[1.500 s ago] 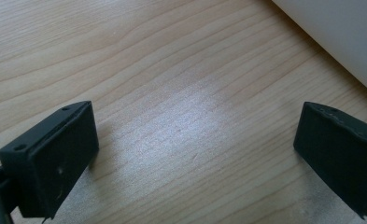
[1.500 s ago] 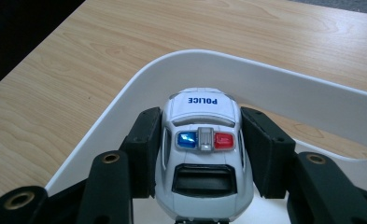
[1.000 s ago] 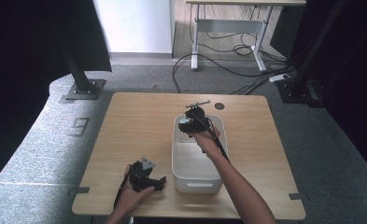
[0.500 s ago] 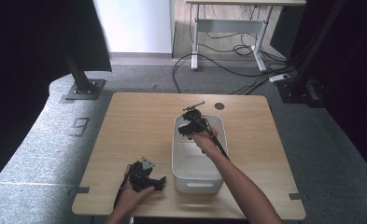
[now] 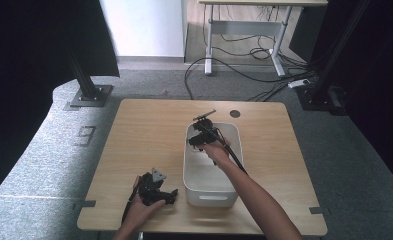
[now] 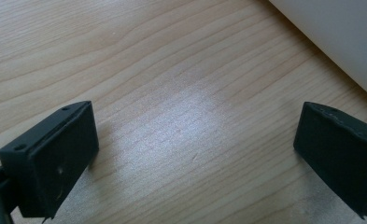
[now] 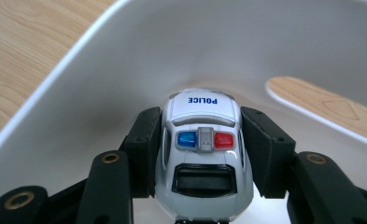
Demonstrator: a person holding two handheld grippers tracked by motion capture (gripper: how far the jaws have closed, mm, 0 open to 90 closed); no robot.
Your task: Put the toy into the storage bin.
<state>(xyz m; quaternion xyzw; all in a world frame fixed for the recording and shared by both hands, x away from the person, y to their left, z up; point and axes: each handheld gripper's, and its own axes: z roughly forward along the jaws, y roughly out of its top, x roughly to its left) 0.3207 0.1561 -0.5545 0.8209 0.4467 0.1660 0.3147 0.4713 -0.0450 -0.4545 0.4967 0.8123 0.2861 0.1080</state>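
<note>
A white toy police car (image 7: 203,154) with blue and red roof lights sits between the jaws of my right gripper (image 7: 202,149), which is shut on its sides. The gripper (image 5: 204,136) hangs inside the far end of a white plastic bin (image 5: 210,192) at the table's middle. In the right gripper view the bin's curved wall (image 7: 125,70) and a handle slot lie just ahead of the car. My left gripper (image 5: 156,190) rests on the table near the front edge, left of the bin. Its jaws (image 6: 190,154) stand wide open over bare wood.
The wooden table (image 5: 144,135) has a dark round hole (image 5: 234,113) near its far edge. A small black rod-like part (image 5: 204,116) lies just beyond the bin. The bin's white side (image 6: 340,42) shows close to the left gripper.
My right gripper with the car has sunk a little lower into the bin. The left gripper has stayed where it was.
</note>
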